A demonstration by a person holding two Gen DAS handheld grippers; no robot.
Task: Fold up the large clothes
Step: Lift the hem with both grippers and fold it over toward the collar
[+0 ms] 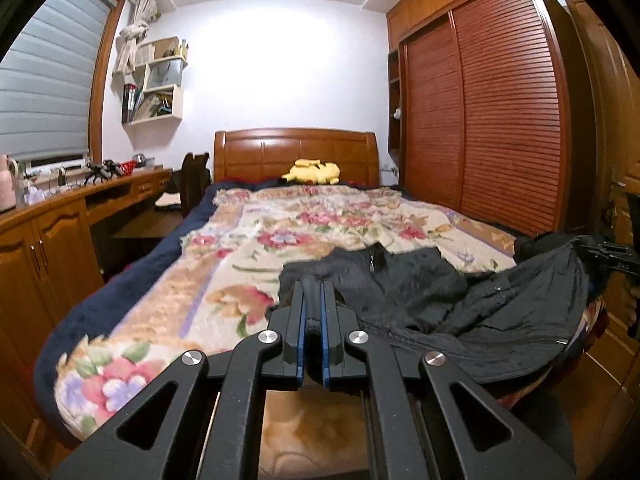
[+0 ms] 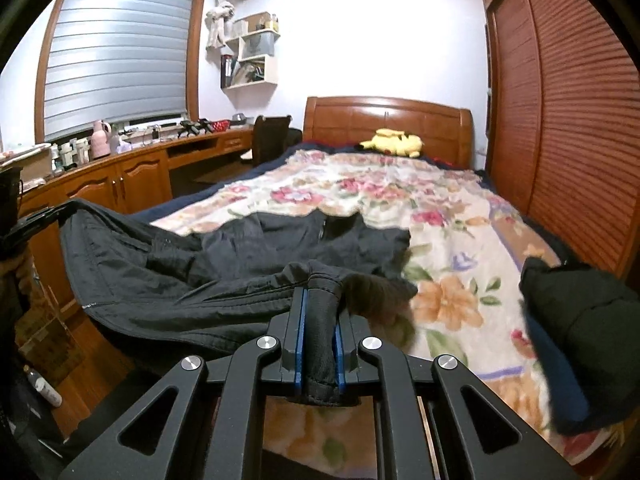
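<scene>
the left tongs are clenched on an edge of the black quilted fabric jacket; the right tongs pinch another bunched edge, the jacket draped between them over the near floral-blanketed bed.

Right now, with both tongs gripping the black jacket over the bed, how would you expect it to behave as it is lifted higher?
The black jacket is probably floppy: it sags between the left tongs and right tongs. It looks light for its size, thin and creased. Its loose far part, lying on the floral blanket, will likely drag along.
</scene>
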